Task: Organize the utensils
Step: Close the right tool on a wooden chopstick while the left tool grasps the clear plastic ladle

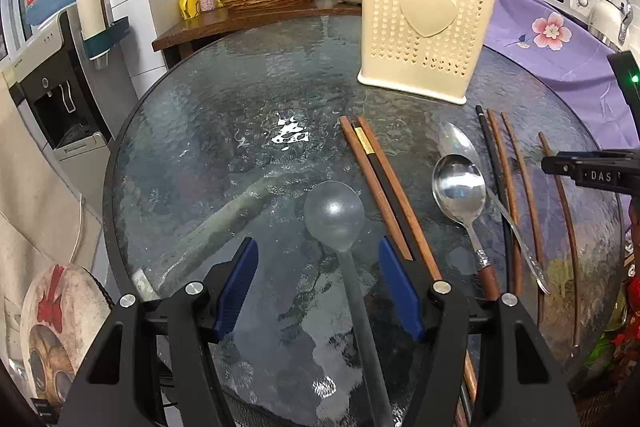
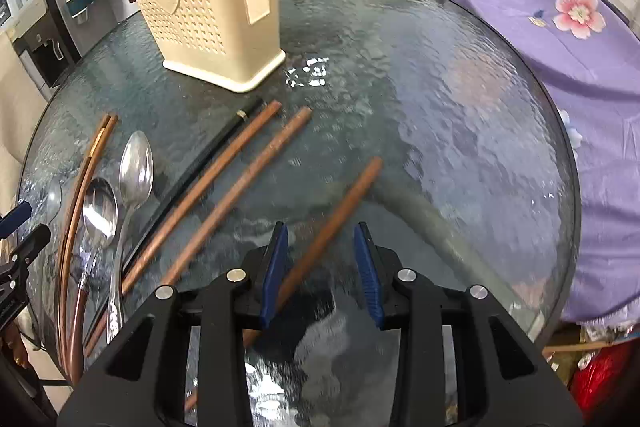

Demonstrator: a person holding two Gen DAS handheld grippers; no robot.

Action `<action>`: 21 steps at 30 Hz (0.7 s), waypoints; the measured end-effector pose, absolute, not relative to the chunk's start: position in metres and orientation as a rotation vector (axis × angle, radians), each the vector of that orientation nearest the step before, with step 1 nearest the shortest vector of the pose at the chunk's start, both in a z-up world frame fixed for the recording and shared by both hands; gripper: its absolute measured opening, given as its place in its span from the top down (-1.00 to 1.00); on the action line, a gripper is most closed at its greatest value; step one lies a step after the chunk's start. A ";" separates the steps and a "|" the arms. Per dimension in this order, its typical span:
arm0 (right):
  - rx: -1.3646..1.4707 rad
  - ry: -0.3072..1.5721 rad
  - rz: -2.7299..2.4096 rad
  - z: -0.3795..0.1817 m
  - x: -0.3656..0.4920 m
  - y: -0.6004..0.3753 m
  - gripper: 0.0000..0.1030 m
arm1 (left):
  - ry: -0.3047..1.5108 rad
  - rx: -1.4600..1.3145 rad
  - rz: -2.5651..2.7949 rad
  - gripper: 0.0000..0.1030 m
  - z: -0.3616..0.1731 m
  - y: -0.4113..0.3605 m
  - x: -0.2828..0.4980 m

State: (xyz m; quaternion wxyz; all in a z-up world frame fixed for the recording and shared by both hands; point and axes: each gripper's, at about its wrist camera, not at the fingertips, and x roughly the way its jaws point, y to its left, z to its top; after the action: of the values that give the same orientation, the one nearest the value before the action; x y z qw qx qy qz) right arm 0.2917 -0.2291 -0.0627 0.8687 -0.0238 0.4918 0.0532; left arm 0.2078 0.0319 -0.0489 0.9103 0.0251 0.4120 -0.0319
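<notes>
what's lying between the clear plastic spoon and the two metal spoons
Three chopsticks, two brown and one black, lie side by side between the clear spoon and the metal spoons, in the left wrist view.

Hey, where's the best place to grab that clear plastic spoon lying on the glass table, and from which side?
Grip the clear plastic spoon on its straight handle just behind the bowl, coming from above. It lies flat on the glass table, handle running between the open left hand-held gripper fingers, so they probably close across its narrow width.
</notes>
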 end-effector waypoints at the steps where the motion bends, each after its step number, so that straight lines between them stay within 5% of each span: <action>1: -0.047 1.032 0.116 -0.061 0.297 -0.228 0.38 | 0.853 0.052 -0.065 -0.20 -0.049 0.032 0.209; 6: -0.066 1.043 0.146 -0.058 0.319 -0.220 0.62 | 0.861 0.071 -0.054 -0.18 -0.049 0.027 0.218; 10: -0.090 1.057 0.182 -0.058 0.329 -0.210 0.74 | 0.885 0.092 -0.030 0.03 -0.053 0.024 0.227; 21: -0.133 1.116 0.207 -0.055 0.340 -0.197 0.76 | 0.917 0.121 -0.001 0.05 -0.052 0.011 0.241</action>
State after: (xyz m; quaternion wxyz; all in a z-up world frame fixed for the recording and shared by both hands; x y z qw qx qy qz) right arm 0.3399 -0.1970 -0.0549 0.8412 -0.0628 0.5280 0.0982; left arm 0.2410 0.0109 -0.0524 0.8950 0.0583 0.4422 -0.0003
